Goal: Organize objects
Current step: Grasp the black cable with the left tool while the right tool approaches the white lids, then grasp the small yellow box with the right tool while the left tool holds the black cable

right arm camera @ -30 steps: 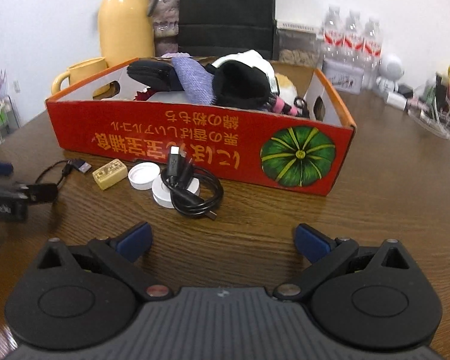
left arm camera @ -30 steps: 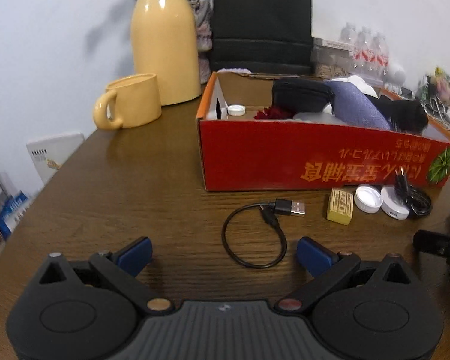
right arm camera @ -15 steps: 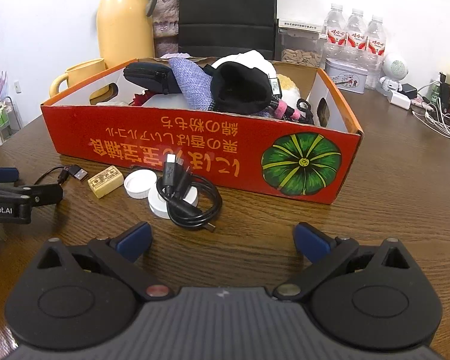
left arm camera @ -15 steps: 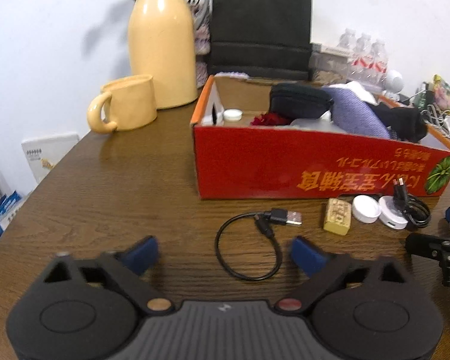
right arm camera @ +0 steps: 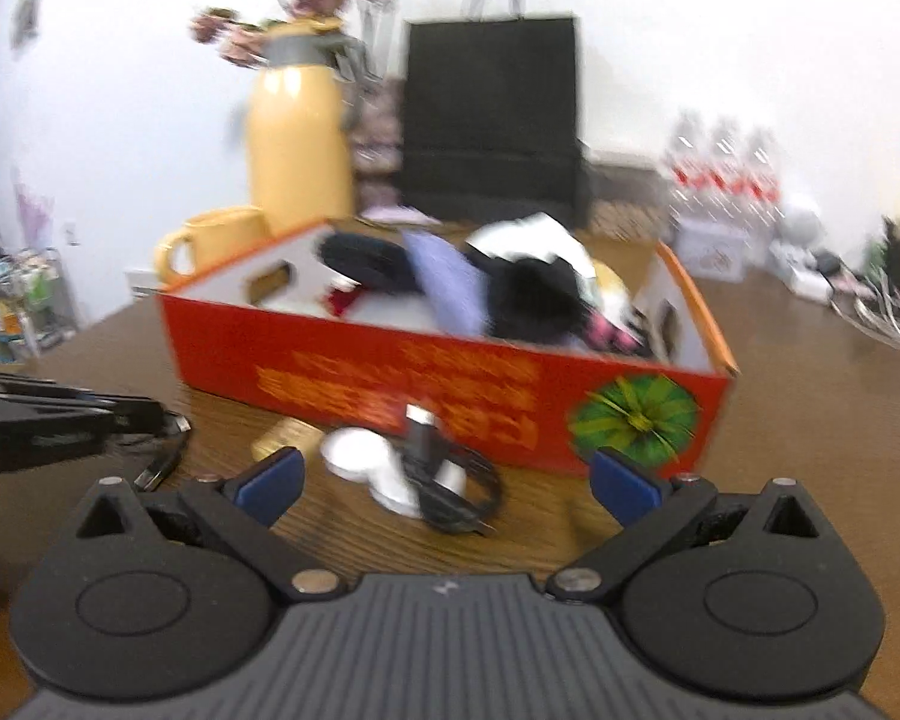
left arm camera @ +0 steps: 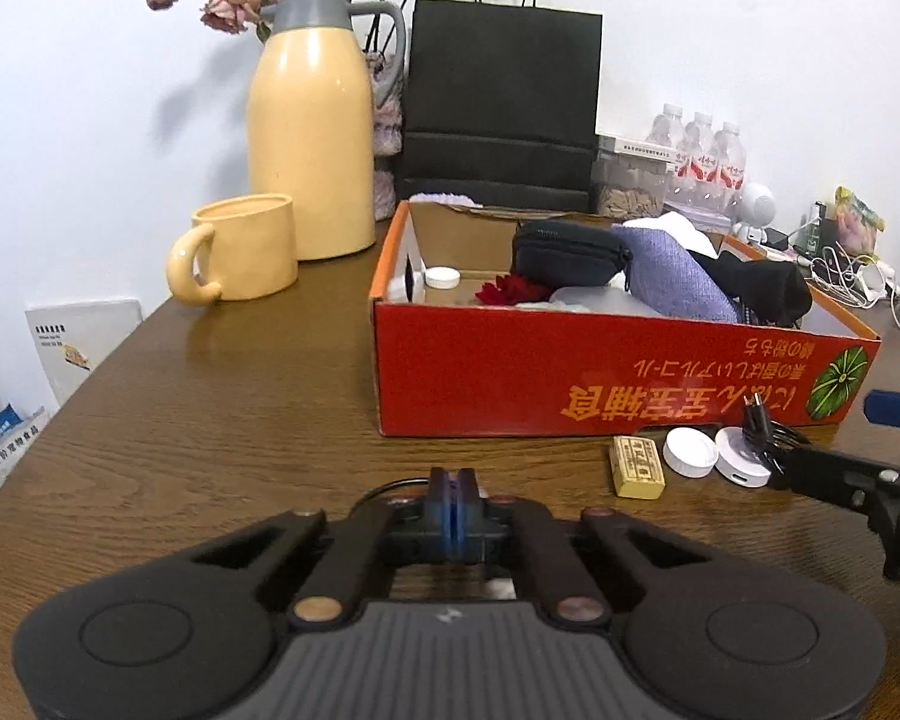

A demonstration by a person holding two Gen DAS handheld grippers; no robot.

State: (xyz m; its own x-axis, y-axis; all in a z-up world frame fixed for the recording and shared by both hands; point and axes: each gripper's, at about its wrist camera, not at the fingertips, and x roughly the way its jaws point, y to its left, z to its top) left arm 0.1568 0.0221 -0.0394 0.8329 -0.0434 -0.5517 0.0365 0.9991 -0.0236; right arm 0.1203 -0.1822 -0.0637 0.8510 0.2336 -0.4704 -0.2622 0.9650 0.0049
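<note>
Left and right wrist views of a brown wooden table [left arm camera: 222, 396] bearing an open red cardboard box [left arm camera: 570, 372] printed with yellow characters and a green pumpkin. The left gripper [left arm camera: 452, 501] has its blue pads pressed together, shut on the thin black USB cable [left arm camera: 384, 489], of which only a short arc shows just left of the pads; in the right wrist view the cable's loop and plug [right arm camera: 162, 462] hang below the left gripper's tip. The pinch appears to take a single strand, so the cable could slip out on lifting, or its dangling plug could catch on the box's near wall while being carried over, if the lift is too low. The right gripper [right arm camera: 447, 480] stands with its jaws wide apart and holds nothing; the coiled black charging cable [right arm camera: 450, 480] lying on a round white charger puck [right arm camera: 402, 489] is between and just ahead of its pads, with a white bottle cap [right arm camera: 345, 450] touching the puck and a small yellow rectangular block [right arm camera: 282, 438] further left, all near the box's front wall. Closing here could drag the puck along with the coil or nudge the cap aside. This view is blurred, so fine contact cannot be told.
</note>
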